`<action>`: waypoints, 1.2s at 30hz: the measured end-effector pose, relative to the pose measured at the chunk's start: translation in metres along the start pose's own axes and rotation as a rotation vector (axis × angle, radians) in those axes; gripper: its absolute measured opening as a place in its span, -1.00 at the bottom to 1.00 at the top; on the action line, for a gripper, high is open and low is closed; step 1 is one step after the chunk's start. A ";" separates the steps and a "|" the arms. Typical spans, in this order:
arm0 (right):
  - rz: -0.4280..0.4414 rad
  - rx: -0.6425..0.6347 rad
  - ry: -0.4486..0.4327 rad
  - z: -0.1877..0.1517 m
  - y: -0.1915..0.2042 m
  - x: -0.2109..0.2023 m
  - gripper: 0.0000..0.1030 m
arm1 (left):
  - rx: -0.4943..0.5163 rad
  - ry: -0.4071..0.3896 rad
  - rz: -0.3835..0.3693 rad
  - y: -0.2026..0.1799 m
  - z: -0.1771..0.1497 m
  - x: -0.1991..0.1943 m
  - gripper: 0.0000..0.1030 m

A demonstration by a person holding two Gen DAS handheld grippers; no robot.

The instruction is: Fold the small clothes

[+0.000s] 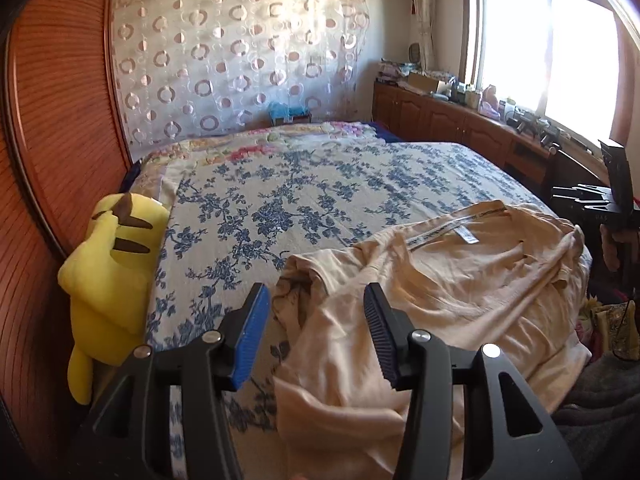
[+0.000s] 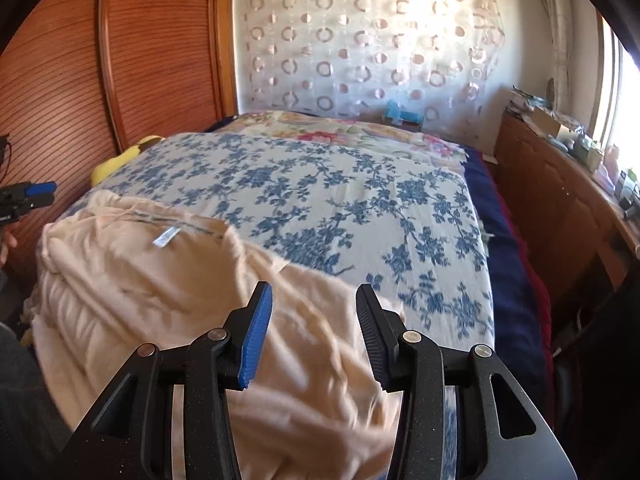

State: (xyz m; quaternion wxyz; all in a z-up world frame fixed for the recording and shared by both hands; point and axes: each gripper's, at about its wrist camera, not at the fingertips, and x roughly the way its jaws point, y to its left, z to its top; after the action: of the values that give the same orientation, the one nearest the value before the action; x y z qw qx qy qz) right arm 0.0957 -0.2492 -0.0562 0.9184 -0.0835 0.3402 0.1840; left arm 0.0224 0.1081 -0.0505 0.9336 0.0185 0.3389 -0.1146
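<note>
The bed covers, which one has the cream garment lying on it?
The blue-flowered cover, nearest the grippers; the cream garment lies on it. The pink-flowered one lies farther back.

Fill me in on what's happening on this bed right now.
A person is folding a cream garment spread on the blue-flowered bedspread, working with handheld tongs in each hand. The left tongs and the right tongs both hang open above the cloth, and neither has hold of it. The garment lies rumpled, its white label facing up, not yet a neat fold. A yellow plush toy sits at the bed's edge by the wooden panel.
</note>
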 end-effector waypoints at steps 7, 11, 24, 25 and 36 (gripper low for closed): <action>-0.023 0.081 0.063 0.000 -0.042 0.032 0.00 | -0.091 0.072 0.020 0.037 0.015 0.047 -0.07; -0.009 0.100 0.103 -0.007 -0.051 0.045 0.10 | -0.104 0.123 -0.005 0.041 0.021 0.068 -0.07; 0.038 0.112 0.164 -0.014 -0.048 0.061 0.22 | -0.097 0.217 -0.129 0.021 0.016 0.093 -0.07; 0.038 0.110 0.163 -0.014 -0.047 0.061 0.22 | -0.093 0.228 -0.124 0.020 0.015 0.096 -0.07; 0.073 0.072 0.136 -0.013 -0.029 0.040 -0.92 | -0.081 0.215 -0.158 0.012 0.015 0.091 -0.91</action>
State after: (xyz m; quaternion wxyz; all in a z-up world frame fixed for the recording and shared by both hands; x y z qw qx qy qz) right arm 0.1270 -0.2681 -0.0914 0.8883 -0.0505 0.4110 0.1989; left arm 0.1021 0.1003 -0.0972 0.8800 -0.0339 0.4417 -0.1712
